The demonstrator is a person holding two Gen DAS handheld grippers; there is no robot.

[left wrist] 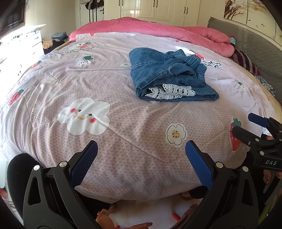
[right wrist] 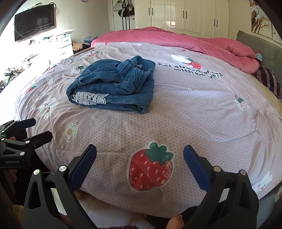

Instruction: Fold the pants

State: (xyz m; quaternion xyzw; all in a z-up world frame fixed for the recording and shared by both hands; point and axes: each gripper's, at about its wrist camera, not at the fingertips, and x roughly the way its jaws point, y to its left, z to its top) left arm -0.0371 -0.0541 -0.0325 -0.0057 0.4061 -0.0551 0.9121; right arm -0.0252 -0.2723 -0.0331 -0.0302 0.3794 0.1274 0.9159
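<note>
Blue denim pants (left wrist: 169, 75) lie folded in a compact bundle on the bed, with white lace trim showing at the near edge and the elastic waistband on top. They also show in the right wrist view (right wrist: 112, 84). My left gripper (left wrist: 141, 151) is open and empty, held near the bed's front edge, well short of the pants. My right gripper (right wrist: 140, 156) is open and empty too, over a strawberry print near the front edge. Each gripper shows at the side of the other's view: the right gripper (left wrist: 250, 125), the left gripper (right wrist: 40, 128).
The bed has a lilac patterned cover (left wrist: 105, 141) and a pink quilt (left wrist: 149, 28) bunched along the far side. A grey headboard (left wrist: 255, 45) is at right. White drawers (right wrist: 65, 42) and a wall TV (right wrist: 34, 21) stand at left; wardrobes (right wrist: 185, 14) behind.
</note>
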